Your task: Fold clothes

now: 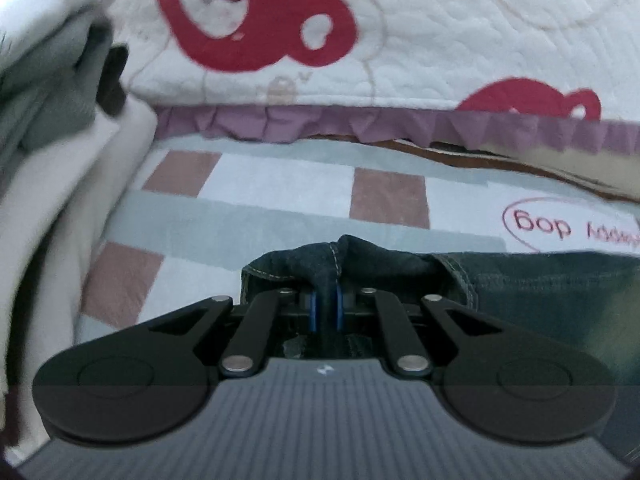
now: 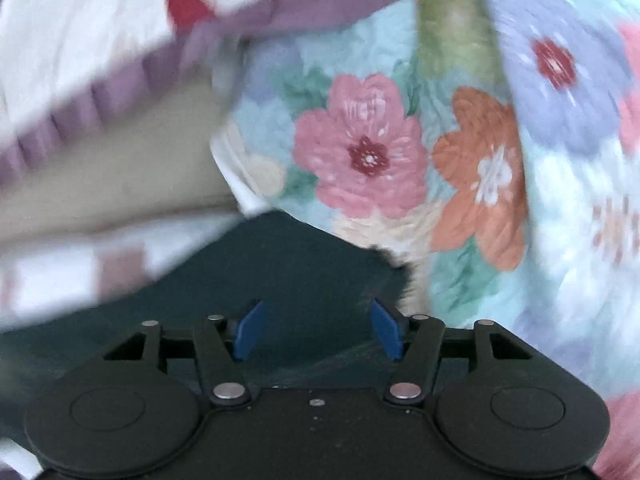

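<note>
Here, dark denim jeans [image 1: 520, 284] spread over checked bedsheet [image 1: 256, 208], bunched seam clamped between left gripper [image 1: 328, 307] pads; right gripper [image 2: 318, 330] splayed above denim, gripping nothing; "dog" legible, printed on sheet.

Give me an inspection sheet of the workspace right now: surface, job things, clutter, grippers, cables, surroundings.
Surface: checked sheet of pale blue, white and dusty pink squares.
Job's things: dark denim garment, lying on the sheet.
Clutter: pale bunched fabric at the left edge.
Grippers: left gripper shut on a raised denim fold; right gripper open, fingers apart above the denim, nothing pinched.
Cables: nothing seen.
Surroundings: white quilt with red bears and purple frill; floral quilt in the right wrist view.
</note>
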The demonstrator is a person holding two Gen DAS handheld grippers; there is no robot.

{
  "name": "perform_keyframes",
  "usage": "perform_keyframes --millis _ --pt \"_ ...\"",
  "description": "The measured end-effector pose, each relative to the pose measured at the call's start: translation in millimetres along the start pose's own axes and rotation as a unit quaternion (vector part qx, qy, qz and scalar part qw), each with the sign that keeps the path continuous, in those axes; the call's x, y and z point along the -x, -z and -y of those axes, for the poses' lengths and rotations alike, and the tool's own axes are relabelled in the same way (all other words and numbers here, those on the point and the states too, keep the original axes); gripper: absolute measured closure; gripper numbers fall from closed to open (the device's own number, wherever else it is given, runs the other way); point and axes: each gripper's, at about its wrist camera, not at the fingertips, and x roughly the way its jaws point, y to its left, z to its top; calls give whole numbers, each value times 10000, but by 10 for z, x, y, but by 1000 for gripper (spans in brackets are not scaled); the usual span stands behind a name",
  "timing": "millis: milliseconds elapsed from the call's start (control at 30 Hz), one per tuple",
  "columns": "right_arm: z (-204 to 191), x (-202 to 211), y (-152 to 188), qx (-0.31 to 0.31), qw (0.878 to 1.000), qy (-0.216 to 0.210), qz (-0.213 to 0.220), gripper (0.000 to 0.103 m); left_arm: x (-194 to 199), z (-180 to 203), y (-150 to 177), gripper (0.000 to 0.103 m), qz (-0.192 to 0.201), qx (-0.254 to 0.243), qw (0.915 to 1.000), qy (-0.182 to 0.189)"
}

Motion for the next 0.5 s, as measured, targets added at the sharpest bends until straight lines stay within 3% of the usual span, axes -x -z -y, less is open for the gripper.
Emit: perform_keyframes --millis 67,133,267,367,467,500 --pt "77 -93 -25 161 9998 99 -22 39 -10 7 -4 95 4 -81 10000 2" --pt "258 -203 -21 -376 9992 -89 -65 38 -37 -19 12 94 10 -75 10000 54" --pt "531 -482 195 -1630 9853 -450 -262 38 -114 -44 73 92 -81 -192 9997 125" --pt "577 -504 328 -2211 9715 -859 -2 40 -162 -46 108 92 -130 -194 9996 140" --pt "524 -433 279 -2121 9692 -1222 273 97 -183 -8 118 92 -109 -276 9995 93" --pt "497 -398 231 -2002 9704 -1307 334 97 -184 1 120 92 -102 -309 9994 78"
